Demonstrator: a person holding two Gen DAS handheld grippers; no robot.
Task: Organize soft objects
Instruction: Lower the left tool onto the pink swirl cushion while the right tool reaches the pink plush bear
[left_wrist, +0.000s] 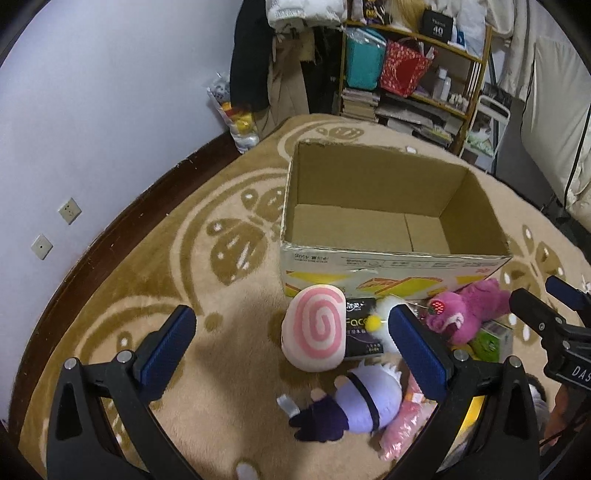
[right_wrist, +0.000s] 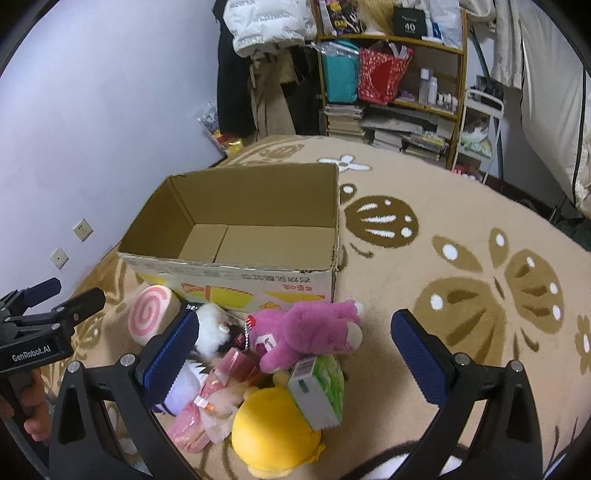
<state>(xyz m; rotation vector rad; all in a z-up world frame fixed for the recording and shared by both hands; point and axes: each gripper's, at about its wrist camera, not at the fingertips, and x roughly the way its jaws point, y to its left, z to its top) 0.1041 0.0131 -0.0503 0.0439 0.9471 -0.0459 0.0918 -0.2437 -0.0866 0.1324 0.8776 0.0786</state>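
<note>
An open cardboard box (left_wrist: 391, 266) (right_wrist: 236, 269) stands on the carpet with nothing inside. A heap of soft toys lies in front of it: a pink swirl roll cushion (left_wrist: 317, 328) (right_wrist: 149, 314), a purple-and-white doll (left_wrist: 354, 402), a pink bear (left_wrist: 461, 314) (right_wrist: 306, 332), a yellow plush (right_wrist: 273, 432), pink packets (right_wrist: 207, 398) and a green tissue pack (right_wrist: 317, 387). My left gripper (left_wrist: 291, 350) is open above the swirl cushion and the doll, holding nothing. My right gripper (right_wrist: 295, 354) is open above the pink bear, holding nothing.
A black tissue pack (left_wrist: 364, 328) lies by the swirl cushion. The patterned beige carpet (right_wrist: 461, 240) spreads to the right of the box. A cluttered shelf (right_wrist: 391, 81) and hanging clothes (left_wrist: 258, 55) stand at the far wall. The purple wall (left_wrist: 92, 110) is on the left.
</note>
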